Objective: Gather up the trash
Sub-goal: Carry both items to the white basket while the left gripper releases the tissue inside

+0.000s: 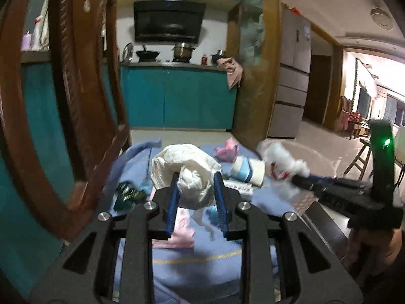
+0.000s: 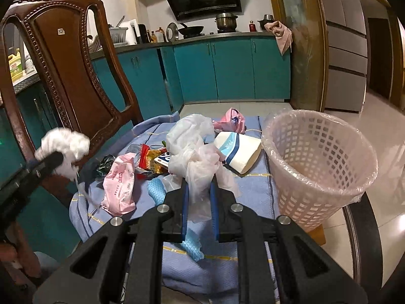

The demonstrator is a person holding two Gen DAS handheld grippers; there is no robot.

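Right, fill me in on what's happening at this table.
A person is collecting trash with two handheld grippers. The left gripper is shut on a crumpled white tissue wad; the right gripper is shut on a thin clear plastic bag. A paper cup and pink wrappers remain on the blue cloth, beside the lined basket.

I can read almost nothing here. The pink packet [image 2: 119, 182] carries small red print too fine to make out, and the blue-and-white card [image 2: 162, 159] beside the noodle wrapper [image 2: 152, 157] shows large characters (cut off, perhaps digits).
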